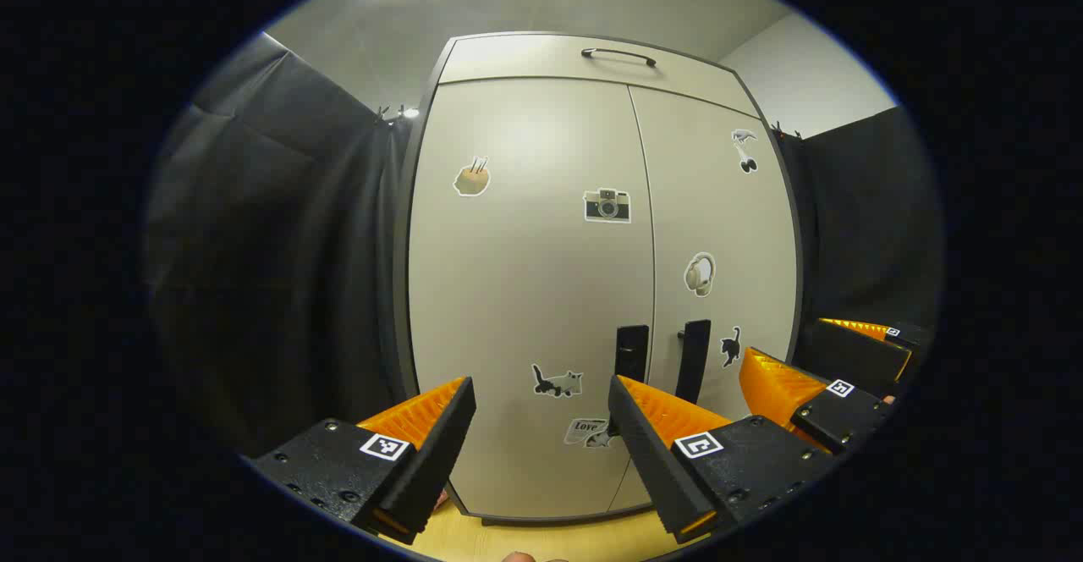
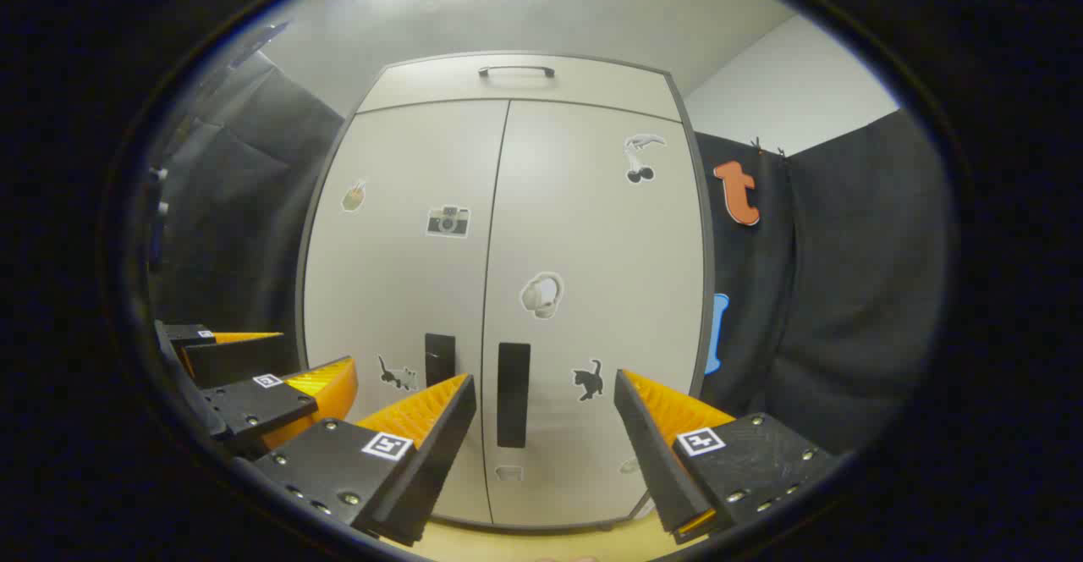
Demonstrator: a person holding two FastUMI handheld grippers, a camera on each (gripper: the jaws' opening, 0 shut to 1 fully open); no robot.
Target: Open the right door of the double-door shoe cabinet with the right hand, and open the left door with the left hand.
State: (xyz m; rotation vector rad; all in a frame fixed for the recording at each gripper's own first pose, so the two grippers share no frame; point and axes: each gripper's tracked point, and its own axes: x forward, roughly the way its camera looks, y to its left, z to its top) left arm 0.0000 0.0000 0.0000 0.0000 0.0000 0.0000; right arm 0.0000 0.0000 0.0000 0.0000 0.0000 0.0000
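Note:
The pale double-door shoe cabinet (image 1: 525,291) (image 2: 592,249) stands closed in front of me, with stickers on both doors. Two dark vertical handles flank the middle seam: the left door's handle (image 1: 631,352) (image 2: 439,359) and the right door's handle (image 1: 694,360) (image 2: 513,394). My left gripper (image 1: 541,427) is open a short way in front of the left door, holding nothing. It also shows at the left of the right gripper view (image 2: 271,363). My right gripper (image 2: 546,427) is open with the right handle seen between its fingers, apart from it. In the left gripper view it (image 1: 816,359) sits at the right.
Above the doors is a top panel with a dark bar handle (image 1: 618,56) (image 2: 516,71). Black cloth walls (image 1: 279,274) (image 2: 846,291) close in on both sides of the cabinet. A strip of light wooden floor (image 1: 525,537) runs under the cabinet.

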